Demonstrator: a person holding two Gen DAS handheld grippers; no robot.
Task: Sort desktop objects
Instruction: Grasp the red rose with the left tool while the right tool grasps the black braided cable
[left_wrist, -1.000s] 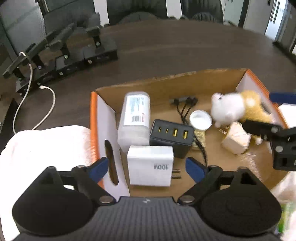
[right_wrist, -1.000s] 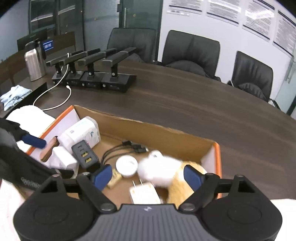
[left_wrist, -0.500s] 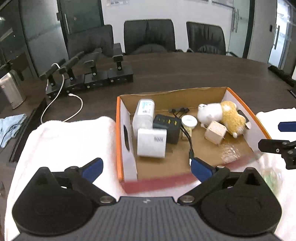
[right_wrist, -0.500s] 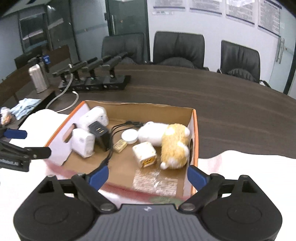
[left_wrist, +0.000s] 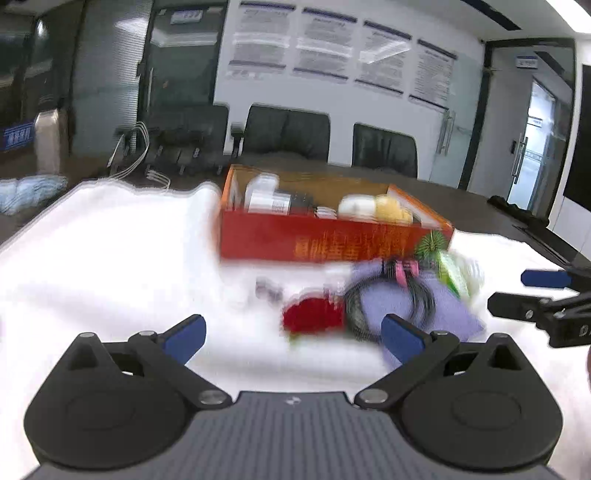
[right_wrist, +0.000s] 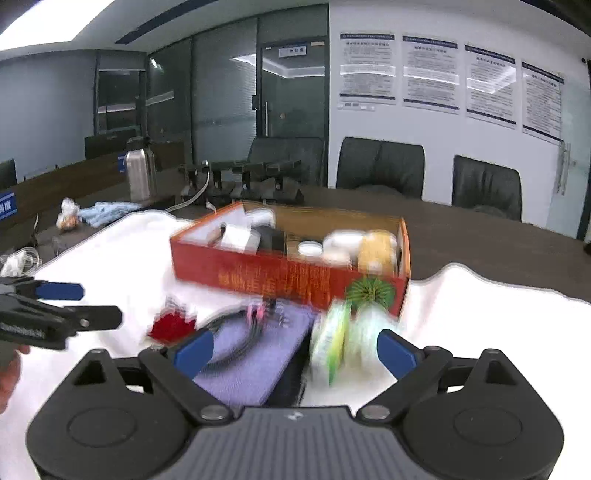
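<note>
An orange cardboard box (left_wrist: 325, 243) (right_wrist: 280, 275) stands on a white cloth and holds chargers, a cable, a small white tin and a white-and-yellow plush toy (right_wrist: 364, 245). In front of it lie a red object (left_wrist: 312, 317) (right_wrist: 170, 325), a coiled black cable (left_wrist: 388, 299) on a purple cloth (right_wrist: 251, 362), and a green-and-white packet (right_wrist: 332, 339). My left gripper (left_wrist: 291, 334) is open and empty, low over the cloth near the red object. My right gripper (right_wrist: 295, 349) is open and empty, with the packet and purple cloth between its fingers' line of sight. Both views are blurred.
The white cloth (left_wrist: 92, 258) covers the near part of a dark wooden table (right_wrist: 498, 236). Microphone stands (right_wrist: 255, 181), a steel flask (right_wrist: 138, 173) and office chairs (right_wrist: 380, 166) stand behind the box. The right gripper also shows in the left wrist view (left_wrist: 535, 295).
Both grippers have pulled back and down from above the box to low over the cloth. The box is now seen from the side, and the loose items in front of it have come into view.
</note>
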